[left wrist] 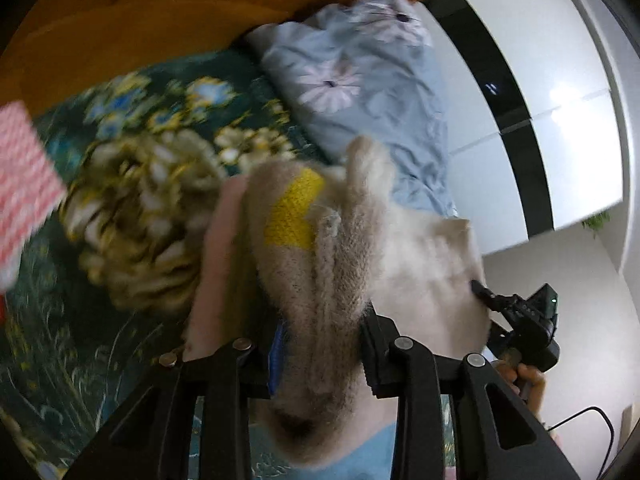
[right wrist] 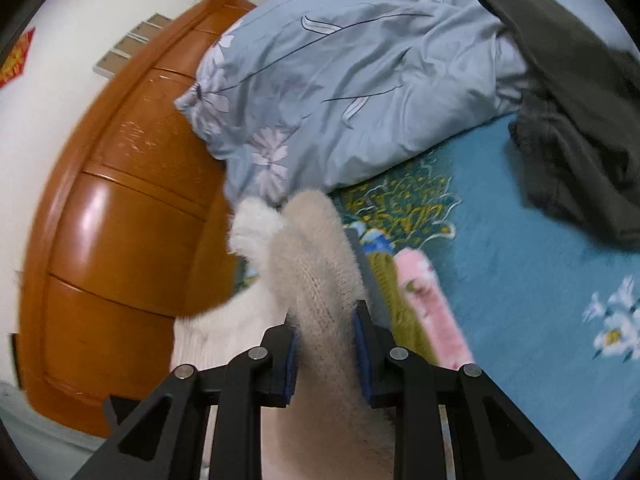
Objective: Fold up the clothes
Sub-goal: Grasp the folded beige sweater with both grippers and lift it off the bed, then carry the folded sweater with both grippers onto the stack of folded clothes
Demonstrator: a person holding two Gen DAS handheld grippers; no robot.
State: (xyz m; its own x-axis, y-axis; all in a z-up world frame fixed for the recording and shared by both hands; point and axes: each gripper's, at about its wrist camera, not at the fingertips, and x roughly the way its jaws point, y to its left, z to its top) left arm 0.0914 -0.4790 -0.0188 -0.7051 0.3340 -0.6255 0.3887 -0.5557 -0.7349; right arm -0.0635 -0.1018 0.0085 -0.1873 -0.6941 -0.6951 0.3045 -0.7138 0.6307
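Observation:
A fuzzy beige knit sweater with a yellow patch and a pink part hangs bunched between the jaws of my left gripper, which is shut on it above the bed. My right gripper is shut on another fold of the same sweater; pink and yellow parts of it hang beside the right finger. The right gripper also shows in the left wrist view, holding the sweater's far edge. The sweater is lifted and stretched between both grippers.
A teal floral bedspread covers the bed. A light blue floral duvet is heaped near the orange wooden headboard. A dark grey garment lies on the bed at right. A red-white patterned item is at far left.

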